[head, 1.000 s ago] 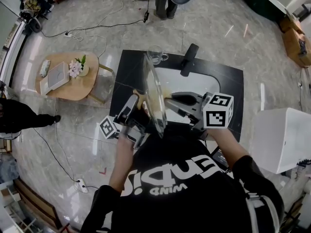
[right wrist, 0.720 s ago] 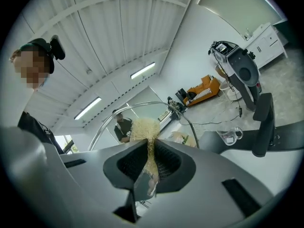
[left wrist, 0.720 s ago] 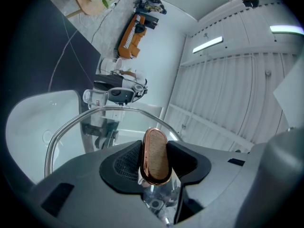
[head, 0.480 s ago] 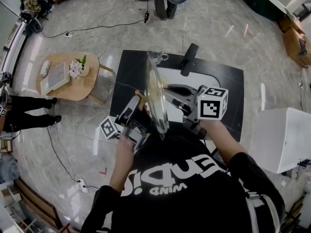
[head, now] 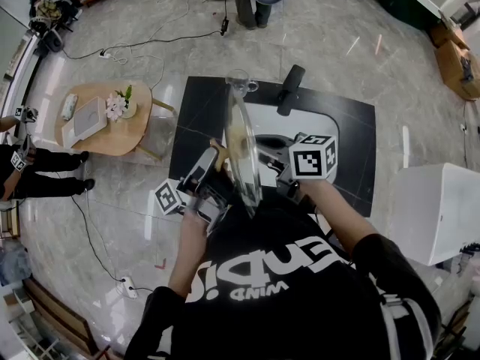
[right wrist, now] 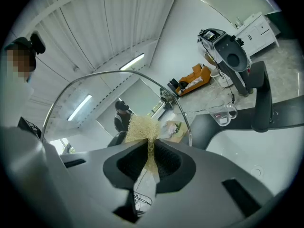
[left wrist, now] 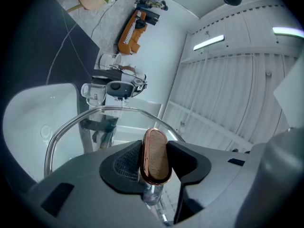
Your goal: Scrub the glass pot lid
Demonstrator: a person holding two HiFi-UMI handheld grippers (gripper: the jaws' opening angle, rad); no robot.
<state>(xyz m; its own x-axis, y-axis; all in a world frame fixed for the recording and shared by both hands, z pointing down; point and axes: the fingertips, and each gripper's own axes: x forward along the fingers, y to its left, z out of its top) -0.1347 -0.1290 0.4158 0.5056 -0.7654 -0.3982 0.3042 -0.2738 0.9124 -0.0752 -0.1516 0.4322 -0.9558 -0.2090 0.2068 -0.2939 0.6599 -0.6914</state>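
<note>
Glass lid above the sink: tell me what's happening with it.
A person is working on it with two handheld grippers. The left gripper is clamped on the copper-rimmed knob, holding the glass lid on edge above the white sink. The right gripper is shut on a tuft of pale, straw-like scrubber, which looks pressed against the lid's glass face. Whether the glass is clean I can't tell.

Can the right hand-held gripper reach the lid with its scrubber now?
Probably yes: the left hand-held gripper holds the lid on edge by its knob, and the right hand-held gripper seemingly has its scrubber at the glass.
</note>
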